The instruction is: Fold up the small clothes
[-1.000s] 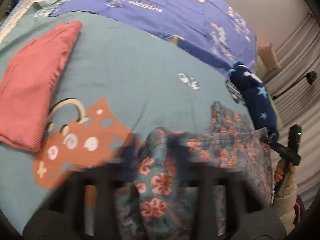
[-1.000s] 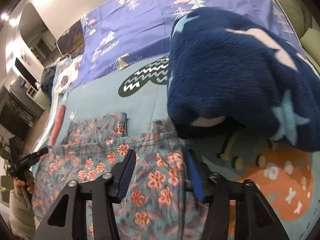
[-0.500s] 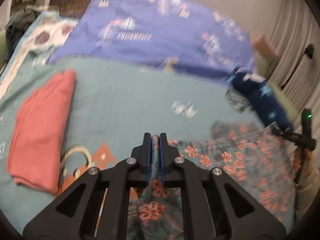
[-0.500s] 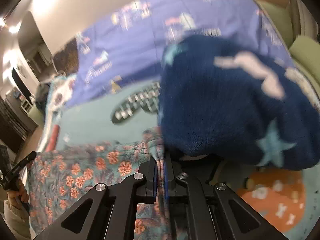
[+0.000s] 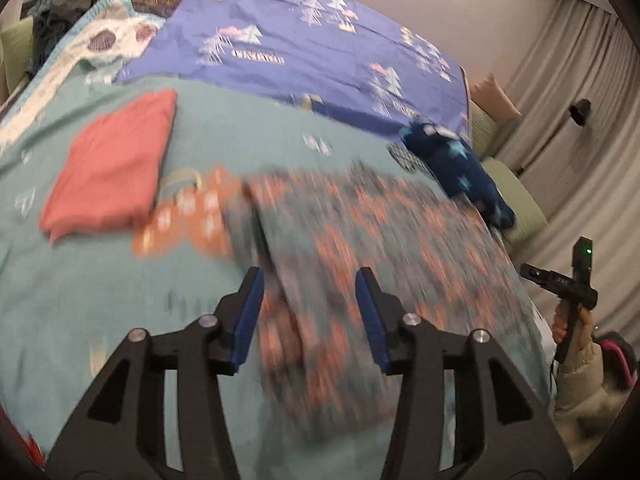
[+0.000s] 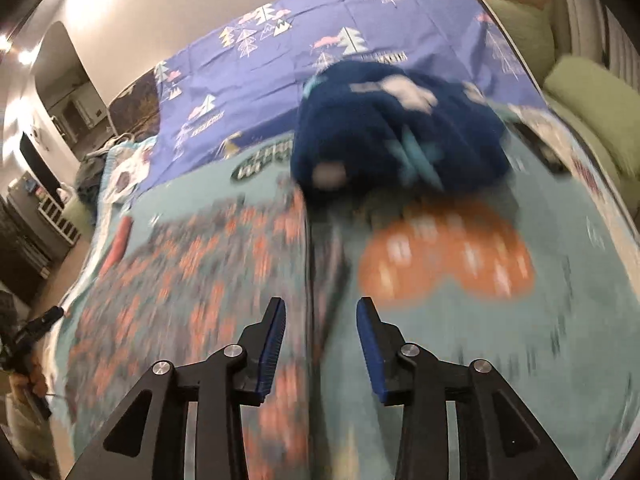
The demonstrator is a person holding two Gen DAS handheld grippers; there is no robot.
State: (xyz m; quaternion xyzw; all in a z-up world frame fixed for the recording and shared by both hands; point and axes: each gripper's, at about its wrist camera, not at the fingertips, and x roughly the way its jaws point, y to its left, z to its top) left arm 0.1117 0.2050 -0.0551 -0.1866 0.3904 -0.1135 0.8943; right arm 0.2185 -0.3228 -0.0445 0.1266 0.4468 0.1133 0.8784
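Note:
A teal floral garment (image 5: pixel 384 240) lies spread out on the teal bedspread (image 5: pixel 100 300), blurred by motion. My left gripper (image 5: pixel 309 280) hovers over its near left edge. The jaws are opening, and the cloth lies below them without touching the pads. In the right wrist view the same floral garment (image 6: pixel 192 272) fills the left half. My right gripper (image 6: pixel 321 306) is above its right edge, jaws opening and gripping nothing. Each view also shows the other hand-held gripper at its edge.
A folded red garment (image 5: pixel 116 160) lies at the left. A navy fleece with stars (image 6: pixel 400 140) is heaped just beyond the floral garment's far right corner. A purple tree-print sheet (image 5: pixel 320 40) covers the far bed. Green cushions (image 6: pixel 592 96) and curtains stand at the right.
Half a second ago both grippers were shut on the floral garment's edge. Both have since let go, opened and drawn back and up, leaving the garment flat on the bed.

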